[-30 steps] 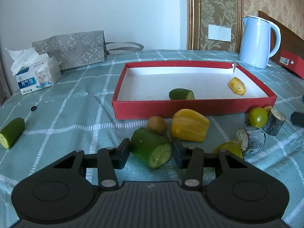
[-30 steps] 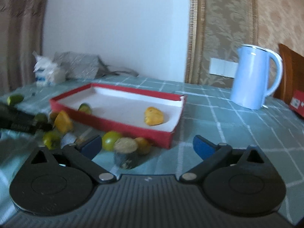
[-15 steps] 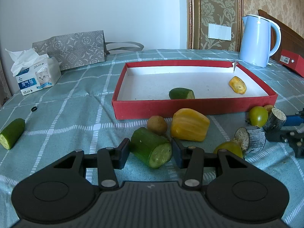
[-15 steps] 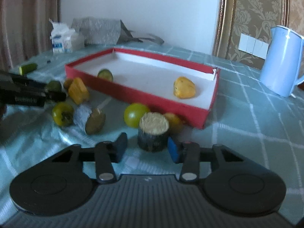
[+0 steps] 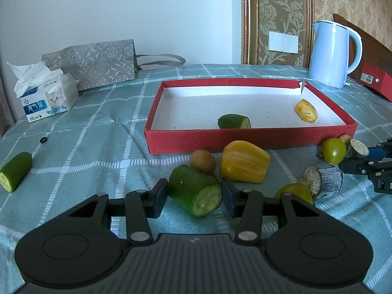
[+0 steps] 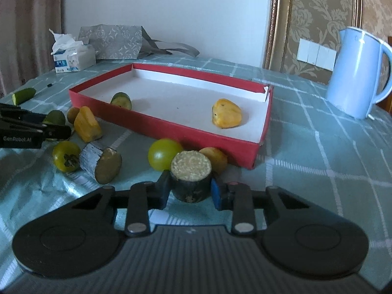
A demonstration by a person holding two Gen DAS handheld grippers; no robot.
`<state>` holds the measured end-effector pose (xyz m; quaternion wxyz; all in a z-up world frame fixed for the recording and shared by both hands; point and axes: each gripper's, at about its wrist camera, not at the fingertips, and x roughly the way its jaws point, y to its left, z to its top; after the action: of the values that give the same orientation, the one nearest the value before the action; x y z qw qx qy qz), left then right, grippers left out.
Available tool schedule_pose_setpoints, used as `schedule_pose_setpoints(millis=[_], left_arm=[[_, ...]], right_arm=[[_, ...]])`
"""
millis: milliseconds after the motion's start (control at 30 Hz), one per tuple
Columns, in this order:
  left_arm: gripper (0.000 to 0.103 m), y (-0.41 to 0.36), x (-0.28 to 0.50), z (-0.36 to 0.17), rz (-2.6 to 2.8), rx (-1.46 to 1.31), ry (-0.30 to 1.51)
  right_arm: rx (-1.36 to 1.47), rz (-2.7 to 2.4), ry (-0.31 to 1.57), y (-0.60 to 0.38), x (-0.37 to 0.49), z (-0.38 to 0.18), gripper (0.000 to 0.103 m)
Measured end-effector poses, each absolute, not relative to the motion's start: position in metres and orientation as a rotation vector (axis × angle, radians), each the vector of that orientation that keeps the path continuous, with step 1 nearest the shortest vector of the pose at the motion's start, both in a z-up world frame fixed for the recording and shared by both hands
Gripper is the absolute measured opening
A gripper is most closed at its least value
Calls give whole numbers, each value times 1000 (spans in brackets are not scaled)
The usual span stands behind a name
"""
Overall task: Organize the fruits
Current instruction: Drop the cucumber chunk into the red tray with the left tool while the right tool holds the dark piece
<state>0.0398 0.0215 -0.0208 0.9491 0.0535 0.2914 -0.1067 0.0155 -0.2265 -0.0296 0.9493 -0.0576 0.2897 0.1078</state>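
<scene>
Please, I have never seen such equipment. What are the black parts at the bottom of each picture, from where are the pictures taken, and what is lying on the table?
There is no robot. A person holds one two-finger gripper in each hand, and a camera on each looks forward along its fingers.

In the left view, the left gripper is shut on a cut green cucumber piece. In the right view, the right gripper has just closed on a short dark stump with a pale cut top.

On the checked green tablecloth stands a shallow red box, with a cucumber end and a yellow fruit piece inside. More fruit lies in front of it. A pale blue kettle stands behind.
</scene>
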Motion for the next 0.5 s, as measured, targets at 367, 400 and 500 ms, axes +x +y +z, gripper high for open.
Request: schedule_pose_setpoints(millis=[367, 400, 500], left_arm=[[46, 29, 26, -11, -196, 74, 535], [46, 28, 26, -10, -185, 79, 536], [46, 25, 31, -2, -194, 76, 525]], right_arm=[[-121, 218, 589, -226, 15, -30, 31], [-120, 218, 588, -226, 15, -30, 31], [-122, 218, 588, -226, 15, -30, 31]])
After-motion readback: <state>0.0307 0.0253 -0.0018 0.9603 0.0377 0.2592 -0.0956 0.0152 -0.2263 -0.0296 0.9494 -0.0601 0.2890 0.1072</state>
